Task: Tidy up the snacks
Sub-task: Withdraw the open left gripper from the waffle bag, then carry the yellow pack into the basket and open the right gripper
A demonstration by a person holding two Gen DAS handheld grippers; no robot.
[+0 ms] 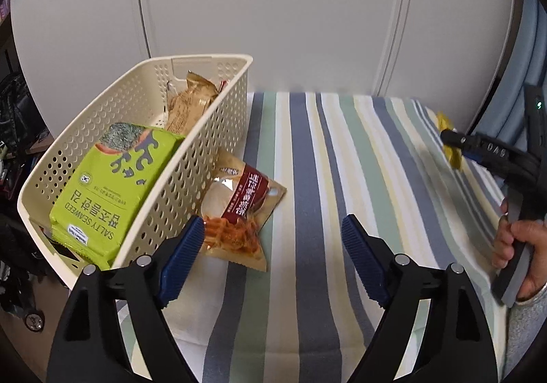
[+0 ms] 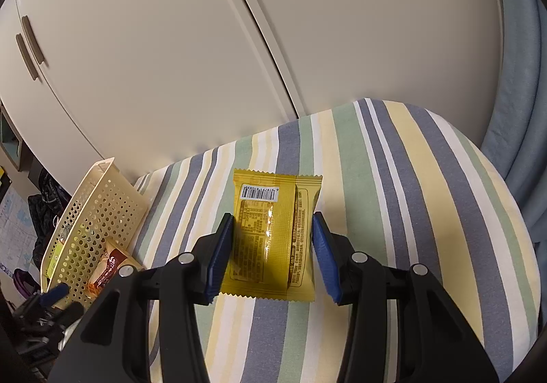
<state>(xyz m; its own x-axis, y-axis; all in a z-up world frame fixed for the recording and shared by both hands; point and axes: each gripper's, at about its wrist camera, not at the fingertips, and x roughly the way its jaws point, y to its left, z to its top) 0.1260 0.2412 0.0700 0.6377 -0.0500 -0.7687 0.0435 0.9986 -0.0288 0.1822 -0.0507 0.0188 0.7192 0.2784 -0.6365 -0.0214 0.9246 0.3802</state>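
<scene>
A yellow snack packet lies back side up on the striped cloth. My right gripper is open, one blue pad on each side of the packet, close to its edges. In the left wrist view the same packet shows at the right gripper on the far right. A cream perforated basket holds a green seaweed pack and a brown packet. A red-brown snack bag leans against the basket's outer wall. My left gripper is open and holds nothing, low over the cloth beside that bag.
The striped cloth covers a padded surface that ends at the white cabinet doors. A hand holds the right gripper's handle. Dark clutter sits past the basket on the left. A blue cushion borders the right side.
</scene>
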